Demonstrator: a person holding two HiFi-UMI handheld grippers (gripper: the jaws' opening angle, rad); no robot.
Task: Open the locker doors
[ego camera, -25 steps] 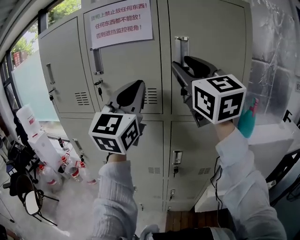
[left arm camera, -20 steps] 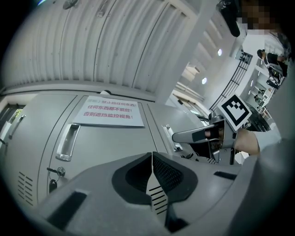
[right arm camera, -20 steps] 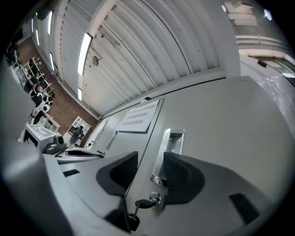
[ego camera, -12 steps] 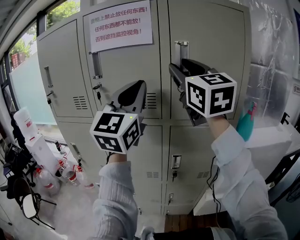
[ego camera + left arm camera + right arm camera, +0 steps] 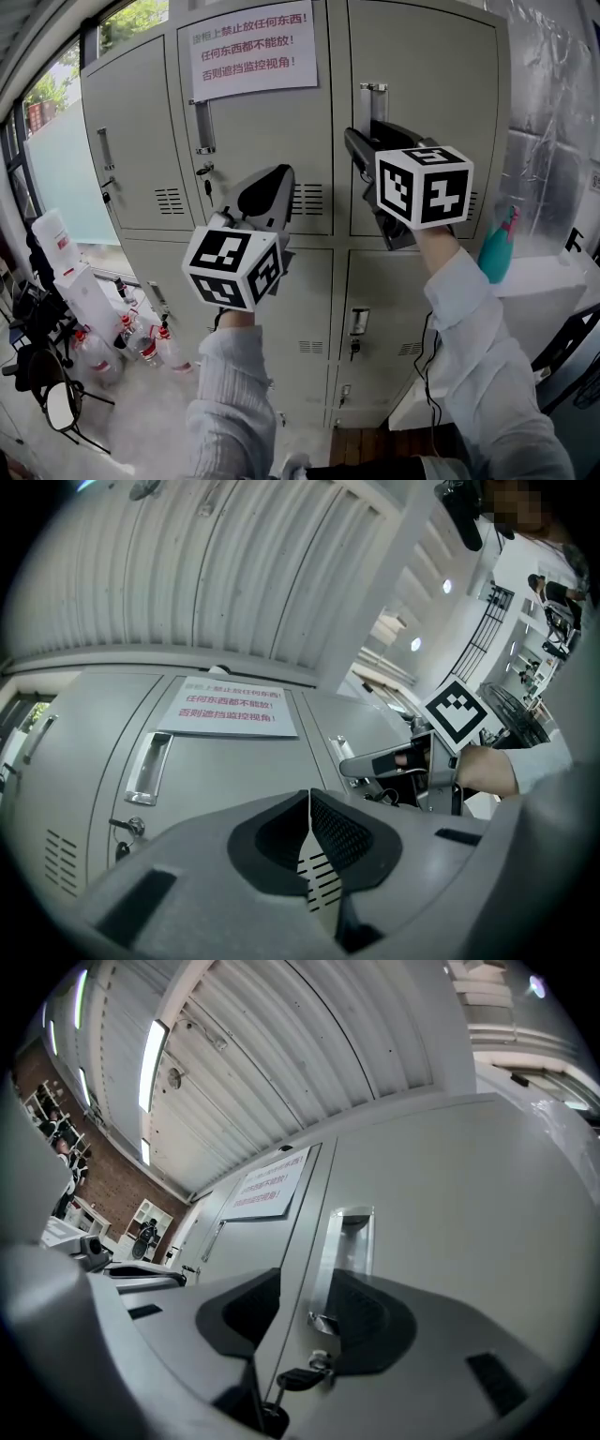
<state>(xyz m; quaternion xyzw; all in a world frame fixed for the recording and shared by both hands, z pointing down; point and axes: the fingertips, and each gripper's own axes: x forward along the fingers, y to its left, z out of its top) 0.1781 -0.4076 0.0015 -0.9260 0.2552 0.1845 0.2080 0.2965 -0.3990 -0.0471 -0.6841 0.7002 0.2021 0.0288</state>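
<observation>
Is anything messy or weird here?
Nothing looks broken. The locker doors are all shut and straight. The one untidy spot is a bunch of plastic bottles with red caps, crowded on the floor left of the lockers. A key hangs in a lock, and a paper notice is stuck on one door.
</observation>
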